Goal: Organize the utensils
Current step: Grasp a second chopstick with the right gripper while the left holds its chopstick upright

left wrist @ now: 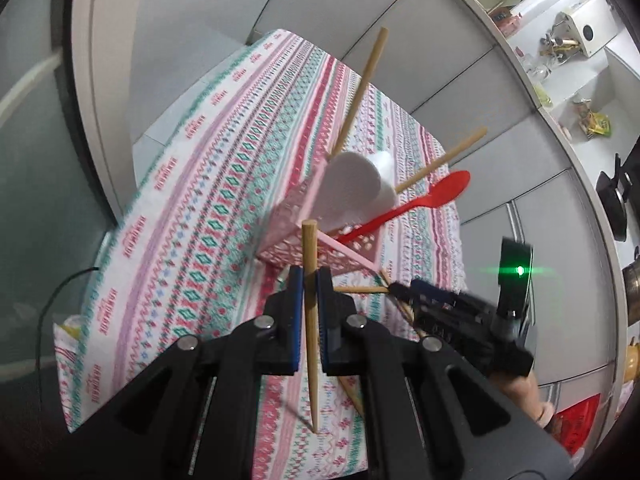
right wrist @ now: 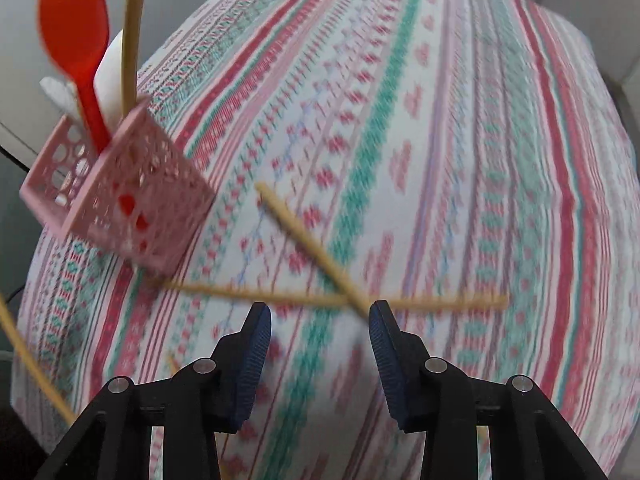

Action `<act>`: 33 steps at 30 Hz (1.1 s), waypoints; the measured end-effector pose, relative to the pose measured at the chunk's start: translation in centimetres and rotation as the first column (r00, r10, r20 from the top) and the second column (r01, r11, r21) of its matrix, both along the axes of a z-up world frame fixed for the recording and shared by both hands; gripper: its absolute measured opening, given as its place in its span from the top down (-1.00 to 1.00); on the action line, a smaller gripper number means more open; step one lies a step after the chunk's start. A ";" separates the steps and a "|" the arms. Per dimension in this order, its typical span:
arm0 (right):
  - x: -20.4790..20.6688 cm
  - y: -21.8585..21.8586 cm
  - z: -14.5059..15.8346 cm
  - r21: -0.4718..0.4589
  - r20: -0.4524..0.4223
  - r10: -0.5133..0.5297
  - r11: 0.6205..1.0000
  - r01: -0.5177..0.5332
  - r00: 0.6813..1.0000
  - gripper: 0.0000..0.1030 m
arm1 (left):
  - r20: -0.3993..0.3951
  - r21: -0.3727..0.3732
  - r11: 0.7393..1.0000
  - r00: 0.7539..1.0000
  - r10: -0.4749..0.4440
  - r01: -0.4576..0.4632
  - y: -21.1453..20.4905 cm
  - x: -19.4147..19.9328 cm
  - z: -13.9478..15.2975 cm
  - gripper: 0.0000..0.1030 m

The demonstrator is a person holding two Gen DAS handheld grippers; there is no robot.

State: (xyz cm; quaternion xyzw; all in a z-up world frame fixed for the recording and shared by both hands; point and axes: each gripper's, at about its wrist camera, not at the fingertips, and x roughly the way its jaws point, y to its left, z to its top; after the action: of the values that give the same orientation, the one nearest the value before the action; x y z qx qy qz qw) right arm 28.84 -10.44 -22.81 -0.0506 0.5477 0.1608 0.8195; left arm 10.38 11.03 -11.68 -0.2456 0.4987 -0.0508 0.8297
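From the left wrist camera, the left gripper [left wrist: 309, 280] is clamped on a single wooden chopstick [left wrist: 310, 320], which stands nearly upright between the blue pads, its blunt end above the fingertips and its pointed end down toward the patterned tablecloth [left wrist: 192, 200]. Just beyond the fingertips sits the pink perforated basket [left wrist: 320, 248], resting on the cloth. Inside the basket stands a white cup [left wrist: 360, 184], tilted; a red plastic spoon [left wrist: 420, 204] leans out of the basket to the right, bowl uppermost. Two more chopsticks stick out of the basket, one [left wrist: 362, 88] pointing up and away, the other [left wrist: 444, 164] slanting right above the spoon. To the right of the basket, low over the cloth, the right gripper [left wrist: 394, 290] reaches in, its fingertips beside loose chopsticks lying on the cloth [left wrist: 360, 289]. A green light glows on the unit behind it.

From the right wrist camera, the picture is blurred. The right gripper [right wrist: 320, 320] has its jaws parted with nothing pressed between the pads. Just ahead of the fingertips two chopsticks lie crossed on the tablecloth [right wrist: 480, 160]: one [right wrist: 240, 292] lies roughly level, the other [right wrist: 300, 240] slants up to the left toward the basket [right wrist: 140, 196]. The crossing point sits beside the right pad. The basket is at upper left, holding the red spoon [right wrist: 76, 28], the white cup [right wrist: 110, 76] and an upright chopstick [right wrist: 132, 32]. Another chopstick [right wrist: 28, 360] crosses the lower left corner.
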 end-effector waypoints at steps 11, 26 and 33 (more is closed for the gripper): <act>3.6 3.4 -2.2 -0.040 0.022 0.110 0.993 -0.109 0.994 0.28 | 0.003 -0.035 0.999 1.000 -0.005 0.005 1.5 1.3 0.3 0.86; 2.5 1.2 -1.3 -0.070 0.037 0.049 0.996 -0.046 0.998 0.87 | 0.002 -0.028 0.999 1.000 -0.023 0.023 1.1 1.5 0.0 0.86; -0.2 -1.1 3.0 -0.038 0.116 -0.021 0.999 0.026 0.993 0.87 | 0.048 -0.008 0.999 0.998 -0.033 0.033 1.1 1.5 1.0 0.86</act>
State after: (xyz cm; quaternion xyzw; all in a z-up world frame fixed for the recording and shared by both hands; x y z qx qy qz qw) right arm 28.63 -11.51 -19.86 -0.0697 0.5028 0.1369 0.8507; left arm 11.92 12.13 -10.65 -0.2398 0.4824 -0.0725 0.8393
